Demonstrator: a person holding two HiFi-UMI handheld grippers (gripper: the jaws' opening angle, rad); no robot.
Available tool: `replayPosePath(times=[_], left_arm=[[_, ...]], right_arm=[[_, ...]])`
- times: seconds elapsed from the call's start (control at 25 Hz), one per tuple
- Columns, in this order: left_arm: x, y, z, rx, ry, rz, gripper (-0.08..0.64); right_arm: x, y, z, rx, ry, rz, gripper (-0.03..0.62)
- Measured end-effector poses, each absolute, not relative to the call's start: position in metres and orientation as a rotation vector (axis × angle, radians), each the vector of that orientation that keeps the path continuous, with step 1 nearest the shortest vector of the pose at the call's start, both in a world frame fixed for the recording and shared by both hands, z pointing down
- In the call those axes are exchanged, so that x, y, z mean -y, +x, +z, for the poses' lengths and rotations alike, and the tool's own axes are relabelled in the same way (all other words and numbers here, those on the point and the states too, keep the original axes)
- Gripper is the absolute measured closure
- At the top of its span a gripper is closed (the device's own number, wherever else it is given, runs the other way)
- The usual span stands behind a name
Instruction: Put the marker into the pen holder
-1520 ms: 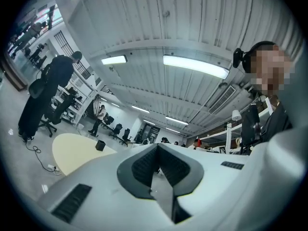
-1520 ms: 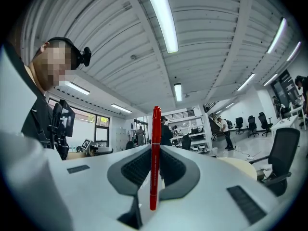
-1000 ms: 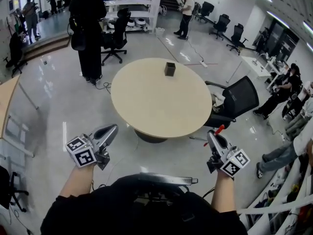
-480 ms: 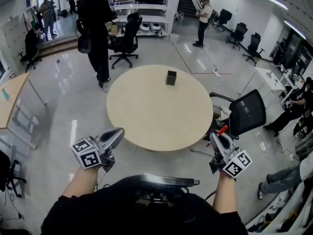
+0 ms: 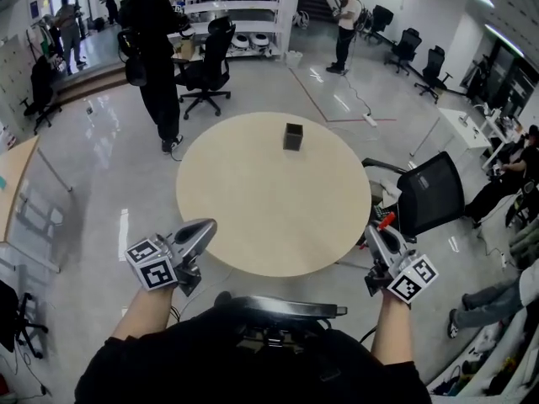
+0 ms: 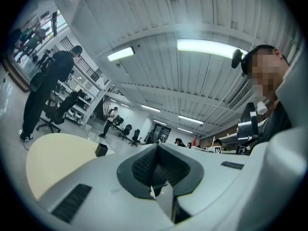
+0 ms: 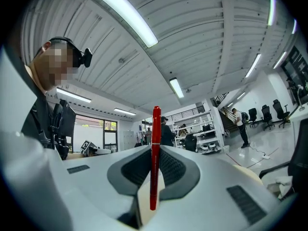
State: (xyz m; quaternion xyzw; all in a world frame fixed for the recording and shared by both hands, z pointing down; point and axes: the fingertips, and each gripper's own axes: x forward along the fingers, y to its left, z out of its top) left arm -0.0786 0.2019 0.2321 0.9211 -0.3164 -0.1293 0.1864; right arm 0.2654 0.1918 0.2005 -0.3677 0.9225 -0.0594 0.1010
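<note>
Room: open office; the round desk stands ahead of you, with the pen holder near its far edge.
Right gripper: your jaws clench the red marker upright, beside the desk's right edge.
Left gripper: your jaws are pressed together, with nothing between them.

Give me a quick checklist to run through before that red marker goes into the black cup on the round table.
1. Marker gripped in the right tool: ok, it stands upright between the pads.
2. Pen holder upright on the table: ok.
3. Holder's opening free: cannot tell, too small to see inside.
4. Way across the table: ok, nothing else stands on it.
5. Left tool empty and aside: ok, shut, off the near left edge.
6. Right tool above the holder: not ok, it is off the table's near right edge.
</note>
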Motion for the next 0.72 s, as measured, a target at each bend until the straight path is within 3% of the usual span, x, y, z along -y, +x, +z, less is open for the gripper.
replayPosePath(times=[0.4,0.72], left_arm=[[-0.058,-0.149,0.216,0.715,2.651,-0.365,0.558],[0.023,-0.138,0.251,0.648,2.608,-0.316,0.558]], right_arm=[[-0.103,0.191,0.181,-2.67,-1.259,-0.151,0.554],[-0.037,0.187,0.214,-2.682,-1.32,-0.239,0.554]])
